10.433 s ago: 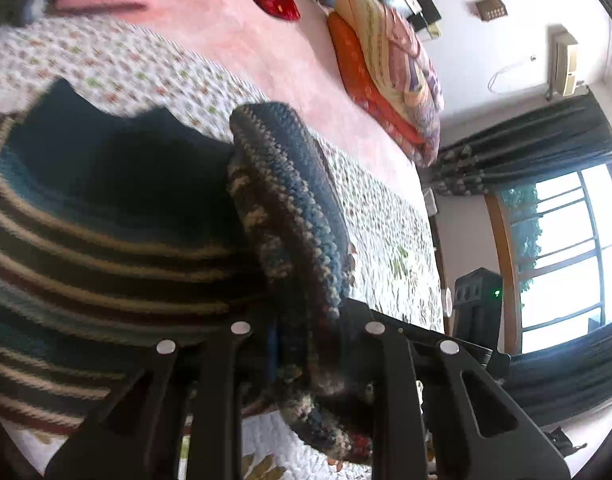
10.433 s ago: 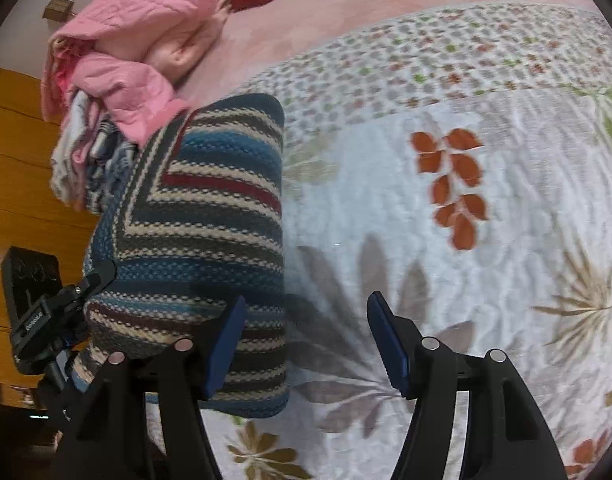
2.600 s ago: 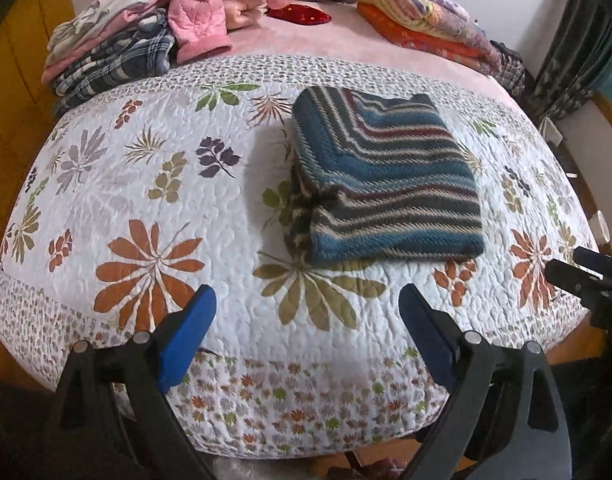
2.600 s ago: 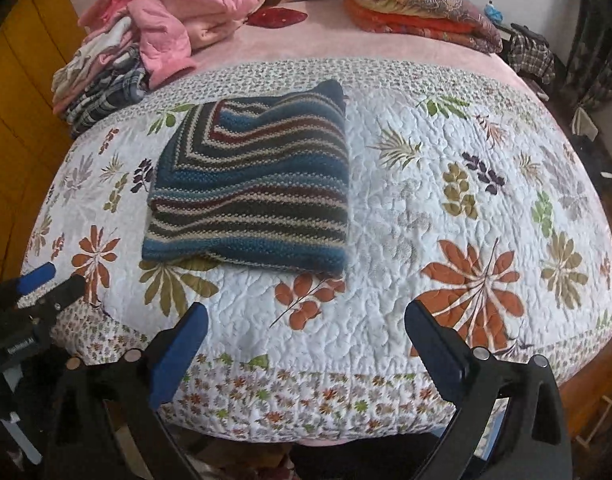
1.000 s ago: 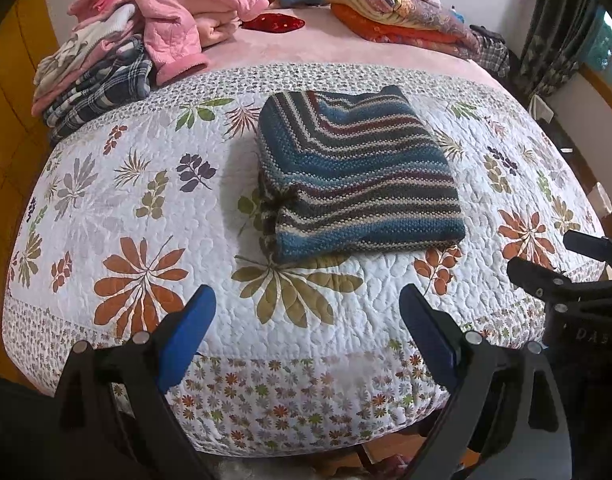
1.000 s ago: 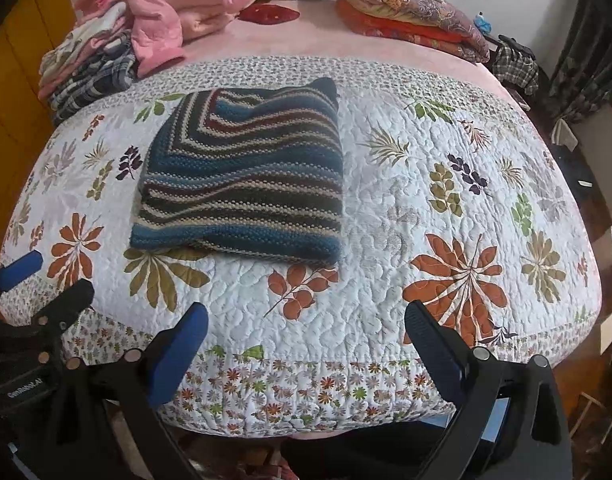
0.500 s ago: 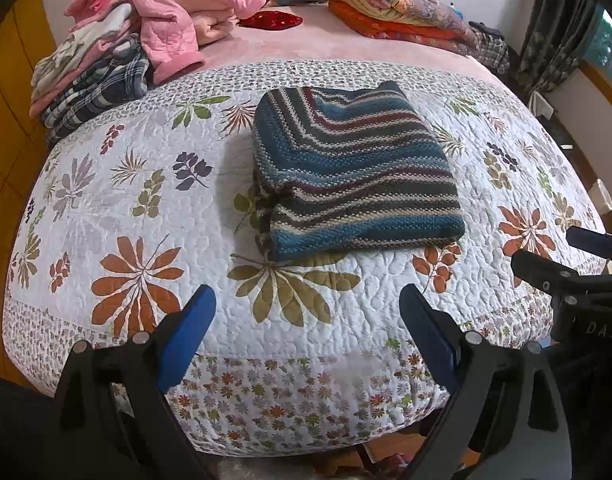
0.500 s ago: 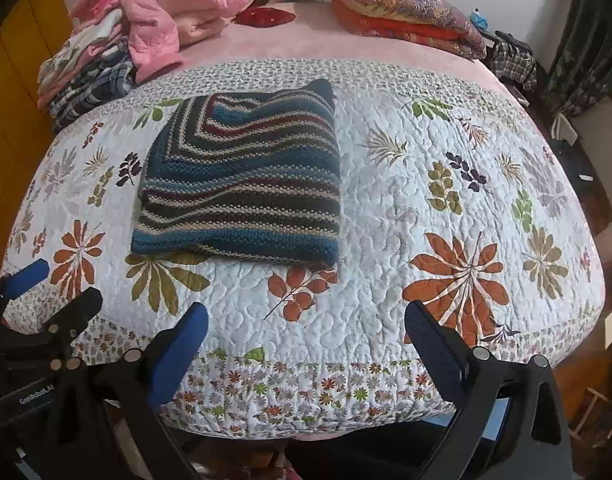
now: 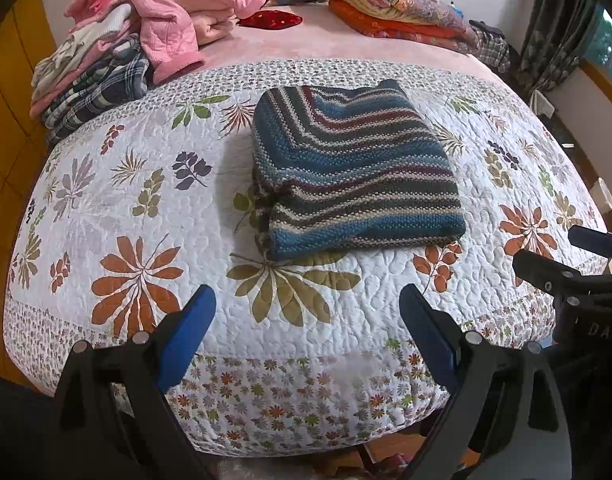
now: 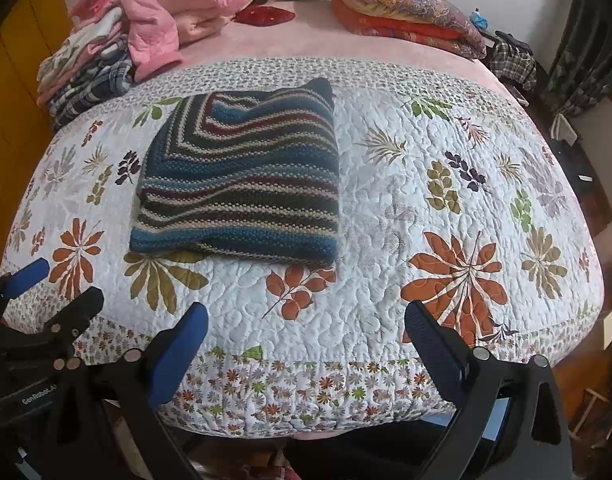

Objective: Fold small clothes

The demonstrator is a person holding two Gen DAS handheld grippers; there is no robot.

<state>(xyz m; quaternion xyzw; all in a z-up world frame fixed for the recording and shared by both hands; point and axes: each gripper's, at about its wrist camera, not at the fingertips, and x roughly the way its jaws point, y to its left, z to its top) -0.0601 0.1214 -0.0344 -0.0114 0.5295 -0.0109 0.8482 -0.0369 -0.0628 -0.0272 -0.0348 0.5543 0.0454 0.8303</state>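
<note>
- Left wrist view: the left gripper fills the lower part of the frame, its two blue-padded fingers spread wide apart with nothing between them, held off the near edge of the bed.
- The folded striped knit sweater lies flat on the floral quilt, just right of the frame's centre, a neat rectangle with blue, cream and maroon bands; its looser layered edge faces the left of the frame.
- In the upper left sits a pile of pink and plaid clothes; in the upper right, a stack of folded orange and patterned bedding. A small red item lies between them on the pink sheet.
- At the right edge, part of the other black gripper shows.
- Right wrist view: the right gripper is likewise released, blue pads far apart and empty, hovering before the quilt's flowered border.
- The sweater sits left of centre in this frame, well apart from both fingers.
- The clothes pile is in the upper left, the bedding in the upper right, and dark curtains hang at the right edge.
- The left gripper's black body and one blue tip show in the lower left corner.
</note>
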